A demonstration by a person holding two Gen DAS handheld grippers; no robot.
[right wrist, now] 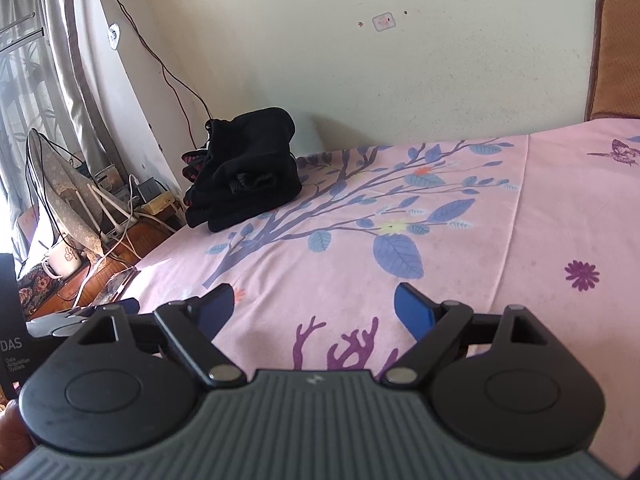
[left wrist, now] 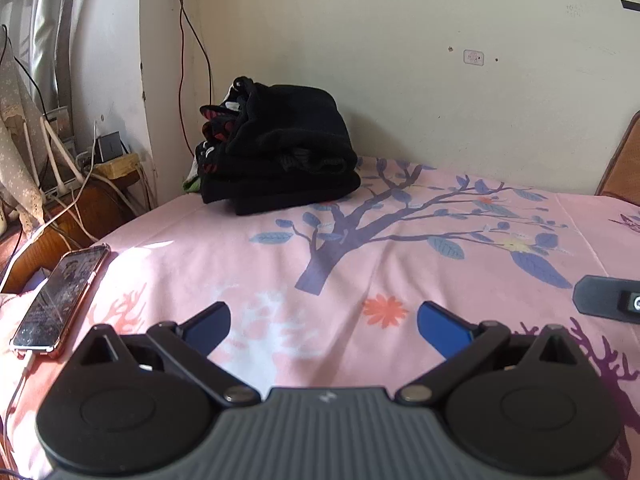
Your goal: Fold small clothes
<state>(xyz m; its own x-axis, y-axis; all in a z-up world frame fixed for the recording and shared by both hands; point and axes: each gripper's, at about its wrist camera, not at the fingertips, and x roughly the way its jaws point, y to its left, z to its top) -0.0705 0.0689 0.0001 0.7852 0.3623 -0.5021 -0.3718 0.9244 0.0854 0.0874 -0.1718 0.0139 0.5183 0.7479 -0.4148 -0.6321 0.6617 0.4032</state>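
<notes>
A stack of folded black clothes (left wrist: 276, 152), with red-striped edges showing on its left side, sits at the far corner of the bed against the wall; the right wrist view shows the same stack (right wrist: 244, 176) at the far left. My left gripper (left wrist: 324, 320) hovers low over the pink sheet, well short of the stack, open with nothing between its blue fingertips. My right gripper (right wrist: 316, 308) is likewise open and empty over the sheet. The right gripper's dark body (left wrist: 608, 300) pokes in at the right edge of the left wrist view.
The bed is covered by a pink sheet (left wrist: 400, 264) printed with a blue-leafed tree. A phone (left wrist: 60, 300) lies at the bed's left edge. Left of the bed, a wooden side table (right wrist: 116, 240) holds cables, a router and a mug (right wrist: 64, 260). A headboard (right wrist: 616, 52) rises at right.
</notes>
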